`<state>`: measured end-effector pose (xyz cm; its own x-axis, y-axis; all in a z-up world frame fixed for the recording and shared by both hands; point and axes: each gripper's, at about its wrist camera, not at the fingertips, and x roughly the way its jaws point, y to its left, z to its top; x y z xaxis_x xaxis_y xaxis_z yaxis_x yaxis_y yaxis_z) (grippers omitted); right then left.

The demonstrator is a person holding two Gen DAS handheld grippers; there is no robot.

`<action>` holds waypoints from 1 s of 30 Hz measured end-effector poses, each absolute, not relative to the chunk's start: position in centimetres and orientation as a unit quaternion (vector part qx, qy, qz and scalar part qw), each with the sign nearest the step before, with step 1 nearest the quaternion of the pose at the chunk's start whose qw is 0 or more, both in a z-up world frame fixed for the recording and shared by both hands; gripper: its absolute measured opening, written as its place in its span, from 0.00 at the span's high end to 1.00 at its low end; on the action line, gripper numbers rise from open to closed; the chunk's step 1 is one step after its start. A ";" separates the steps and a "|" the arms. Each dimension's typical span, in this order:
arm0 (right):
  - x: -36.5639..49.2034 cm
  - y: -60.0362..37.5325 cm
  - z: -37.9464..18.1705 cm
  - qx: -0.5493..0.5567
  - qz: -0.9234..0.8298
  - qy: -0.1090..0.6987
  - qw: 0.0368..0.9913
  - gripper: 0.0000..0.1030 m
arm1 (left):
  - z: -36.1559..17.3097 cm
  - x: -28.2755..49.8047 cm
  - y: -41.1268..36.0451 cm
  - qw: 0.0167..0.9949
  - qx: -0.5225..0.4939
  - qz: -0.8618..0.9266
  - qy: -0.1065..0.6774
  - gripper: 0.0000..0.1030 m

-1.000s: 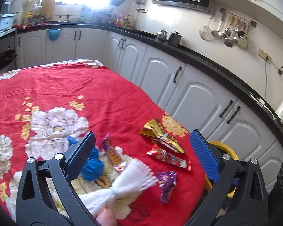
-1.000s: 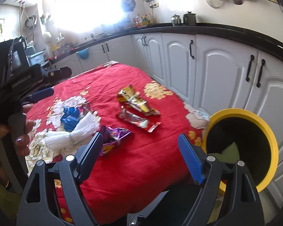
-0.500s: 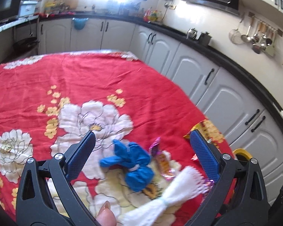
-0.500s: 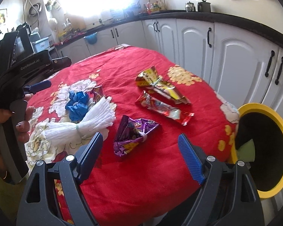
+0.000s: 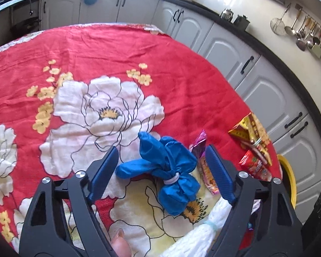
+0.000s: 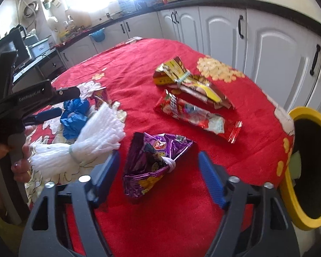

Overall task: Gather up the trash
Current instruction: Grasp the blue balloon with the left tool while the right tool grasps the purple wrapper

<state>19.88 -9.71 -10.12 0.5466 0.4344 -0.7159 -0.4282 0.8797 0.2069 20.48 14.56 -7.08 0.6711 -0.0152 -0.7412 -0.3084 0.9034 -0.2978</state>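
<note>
My left gripper (image 5: 160, 171) is open, its jaws on either side of a tied blue plastic bundle (image 5: 169, 171) on the red flowered tablecloth (image 5: 96, 53). My right gripper (image 6: 159, 177) is open, with a crumpled purple snack wrapper (image 6: 154, 160) between its jaws. A white tied bundle (image 6: 85, 145) lies left of the wrapper, and also shows in the left wrist view (image 5: 203, 229). A red wrapper (image 6: 194, 115) and a gold-red wrapper (image 6: 188, 83) lie farther back. A small pink wrapper (image 5: 203, 160) lies beside the blue bundle.
A yellow-rimmed bin (image 6: 306, 171) stands off the table's right edge, with its opening facing the table. White cabinets (image 6: 267, 49) under a black counter run behind. The left gripper body (image 6: 32, 98) and the hand holding it are at the table's left.
The left gripper swung left and down until the blue bundle sat between its jaws. The right gripper moved in toward the table until the purple wrapper sat between its jaws.
</note>
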 end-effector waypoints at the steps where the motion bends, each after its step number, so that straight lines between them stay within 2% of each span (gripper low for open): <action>1: 19.8 -9.9 -10.2 0.003 0.244 0.404 0.881 0.45 | -7.3 20.6 14.6 0.890 -0.204 0.083 0.400 0.34; 2: 19.8 -10.0 -10.2 0.001 0.244 0.403 0.882 0.52 | -7.6 20.7 14.7 0.888 -0.203 0.085 0.404 0.35; 5: 19.7 -10.5 -10.4 0.001 0.241 0.401 0.884 0.64 | -8.2 20.9 14.8 0.885 -0.204 0.084 0.409 0.42; 13: 18.9 -11.1 -10.5 -0.008 0.249 0.394 0.885 0.74 | -8.9 20.9 15.0 0.883 -0.201 0.082 0.416 0.75; 16: 18.5 -11.3 -10.5 -0.010 0.252 0.392 0.885 0.75 | -9.1 20.8 15.2 0.882 -0.208 0.083 0.415 0.81; 22: 18.0 -11.9 -10.3 -0.004 0.260 0.392 0.883 0.78 | -8.7 20.5 15.4 0.882 -0.216 0.083 0.410 0.88; 30: 16.9 -13.1 -9.6 0.002 0.264 0.381 0.886 0.79 | -6.1 19.7 14.9 0.899 -0.200 0.089 0.380 0.90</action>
